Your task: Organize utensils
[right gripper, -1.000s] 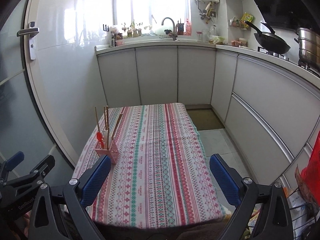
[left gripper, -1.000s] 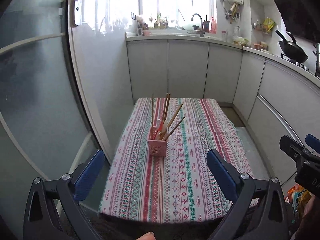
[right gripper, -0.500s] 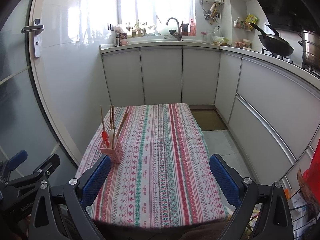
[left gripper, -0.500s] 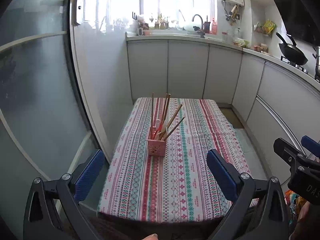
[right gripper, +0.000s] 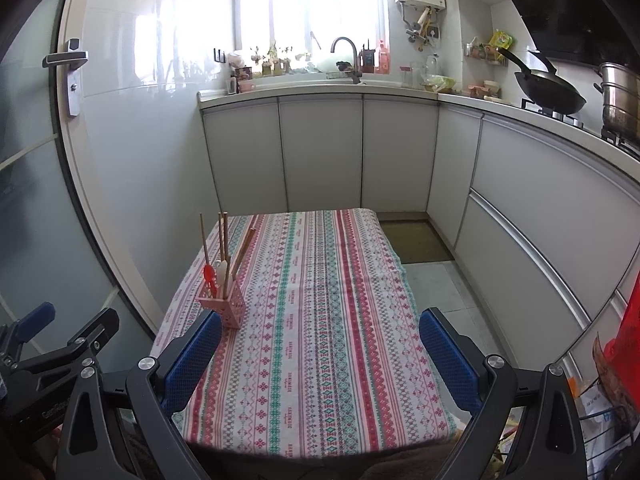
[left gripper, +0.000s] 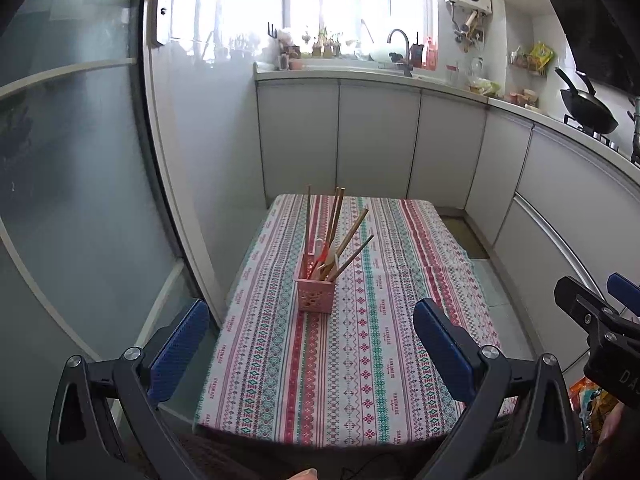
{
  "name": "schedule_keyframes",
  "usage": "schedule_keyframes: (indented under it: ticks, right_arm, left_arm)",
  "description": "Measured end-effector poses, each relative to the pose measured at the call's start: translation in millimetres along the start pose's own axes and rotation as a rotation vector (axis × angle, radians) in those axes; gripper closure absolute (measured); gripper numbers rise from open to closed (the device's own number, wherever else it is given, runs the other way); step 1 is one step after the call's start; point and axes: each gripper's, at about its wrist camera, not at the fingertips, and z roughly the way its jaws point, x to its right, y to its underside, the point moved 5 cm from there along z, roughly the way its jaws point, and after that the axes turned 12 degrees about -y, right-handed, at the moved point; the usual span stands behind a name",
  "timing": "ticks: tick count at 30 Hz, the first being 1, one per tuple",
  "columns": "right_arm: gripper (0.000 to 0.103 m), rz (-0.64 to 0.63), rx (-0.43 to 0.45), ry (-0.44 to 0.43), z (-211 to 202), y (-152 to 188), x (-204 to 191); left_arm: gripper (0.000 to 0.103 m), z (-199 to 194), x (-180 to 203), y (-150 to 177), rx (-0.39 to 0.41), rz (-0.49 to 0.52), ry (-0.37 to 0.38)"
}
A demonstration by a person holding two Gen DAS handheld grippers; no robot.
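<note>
A pink perforated utensil holder [left gripper: 314, 294] [right gripper: 225, 307] stands on the striped tablecloth [left gripper: 360, 344] [right gripper: 320, 320], toward the table's left side. It holds several wooden chopsticks [left gripper: 336, 224] [right gripper: 222, 240], a red spoon [right gripper: 208, 274] and a white spoon [right gripper: 221, 271], all upright or leaning. My left gripper [left gripper: 312, 354] is open and empty, held back from the table's near edge. My right gripper [right gripper: 320, 356] is open and empty too, above the near edge. Each gripper shows at the side of the other's view.
The table fills a narrow kitchen. A glass door [left gripper: 72, 200] with a handle [right gripper: 70, 76] is on the left. White cabinets [right gripper: 320, 152] run behind and along the right, with a sink tap [right gripper: 346, 54], a wok [right gripper: 548, 92] and a pot [right gripper: 620, 100].
Both grippers have drawn back and risen a little from the table, so the holder looks smaller and farther. Both stay open and empty.
</note>
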Motion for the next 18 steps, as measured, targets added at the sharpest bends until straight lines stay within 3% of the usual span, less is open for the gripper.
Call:
schedule_keyframes:
  ticks: [18]
  right_arm:
    - [0.003, 0.009, 0.0, 0.001, 1.3, 0.2, 2.4]
  left_arm:
    - [0.0, 0.4, 2.8, -0.5, 0.0, 0.003, 0.005]
